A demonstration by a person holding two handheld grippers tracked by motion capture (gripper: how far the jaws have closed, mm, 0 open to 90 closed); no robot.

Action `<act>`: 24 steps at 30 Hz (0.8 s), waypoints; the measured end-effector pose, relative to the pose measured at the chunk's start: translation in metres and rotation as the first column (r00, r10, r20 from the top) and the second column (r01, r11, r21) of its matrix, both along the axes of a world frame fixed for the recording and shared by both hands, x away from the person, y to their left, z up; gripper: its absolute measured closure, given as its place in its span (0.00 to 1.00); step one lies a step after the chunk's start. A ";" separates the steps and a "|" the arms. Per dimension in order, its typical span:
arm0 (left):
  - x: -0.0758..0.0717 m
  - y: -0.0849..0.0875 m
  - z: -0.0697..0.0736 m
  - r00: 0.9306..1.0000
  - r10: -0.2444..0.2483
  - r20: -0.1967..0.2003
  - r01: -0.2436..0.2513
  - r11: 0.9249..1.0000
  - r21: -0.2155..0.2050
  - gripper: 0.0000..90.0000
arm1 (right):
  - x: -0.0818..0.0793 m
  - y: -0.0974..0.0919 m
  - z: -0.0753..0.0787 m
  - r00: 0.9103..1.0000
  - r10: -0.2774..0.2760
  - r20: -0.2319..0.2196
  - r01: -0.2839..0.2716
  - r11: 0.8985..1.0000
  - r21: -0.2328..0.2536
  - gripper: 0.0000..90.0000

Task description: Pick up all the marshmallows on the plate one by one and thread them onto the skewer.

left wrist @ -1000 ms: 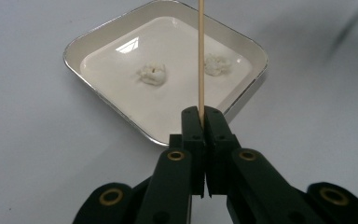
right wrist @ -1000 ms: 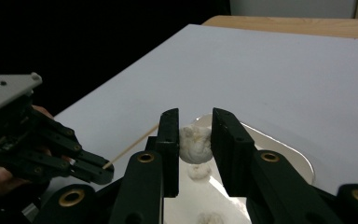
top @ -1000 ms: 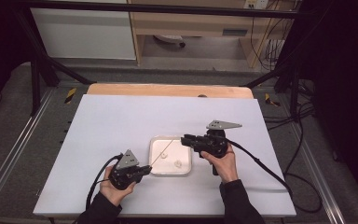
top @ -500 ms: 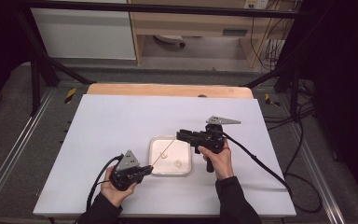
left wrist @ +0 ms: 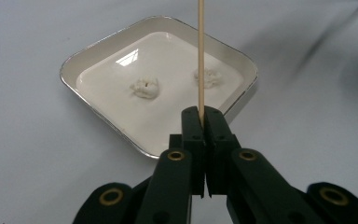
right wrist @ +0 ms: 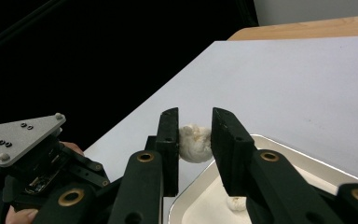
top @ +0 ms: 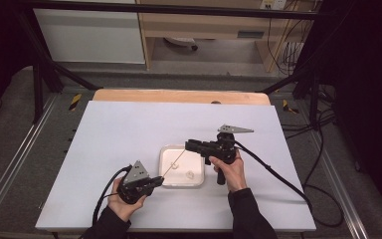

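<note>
Nearest your side of the white table, your left gripper sits low at the near-left corner of the tray, its jaws pressed tight on the foot of a thin wooden skewer. In the left gripper view that skewer rises straight up from between the closed jaws and crosses over the tray, where two small white lumps lie apart on the tray's floor: one toward the middle, the other right behind the stick.

Farther out, over the tray's far edge, your right gripper points left across the table, held off the surface. Its jaws are clamped on a white dough ball, which in the right gripper view bulges between the two black pads above the tray's rim. Another lump lies in the tray beneath it. The skewer's tip ends just short of this gripper; whether it touches the ball, you cannot tell.

Beyond it, a wooden strip borders the table's far edge.
</note>
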State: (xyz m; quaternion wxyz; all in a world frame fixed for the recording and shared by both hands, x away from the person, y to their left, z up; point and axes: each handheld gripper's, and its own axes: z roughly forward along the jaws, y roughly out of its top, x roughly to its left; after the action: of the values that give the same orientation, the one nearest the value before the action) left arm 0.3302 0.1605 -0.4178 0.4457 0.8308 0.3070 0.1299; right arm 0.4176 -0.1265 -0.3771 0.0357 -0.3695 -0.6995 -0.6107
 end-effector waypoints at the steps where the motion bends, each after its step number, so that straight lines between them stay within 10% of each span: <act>1: 0.000 0.000 0.000 1.000 0.000 0.000 0.000 1.000 0.000 0.98 | 0.000 0.000 -0.001 1.000 0.003 0.000 -0.003 1.000 -0.001 0.82; 24: 0.000 -0.013 -0.008 0.999 0.048 -0.022 -0.049 0.998 -0.032 0.98 | -0.017 0.027 -0.033 0.997 0.069 -0.045 -0.070 0.997 -0.031 0.82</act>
State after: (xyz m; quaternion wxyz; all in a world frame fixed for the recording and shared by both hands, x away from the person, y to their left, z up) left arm 0.3303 0.1474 -0.4254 0.4527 0.8170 0.3340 0.1266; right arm 0.4008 -0.0998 -0.4101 0.0662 -0.3587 -0.7208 -0.5894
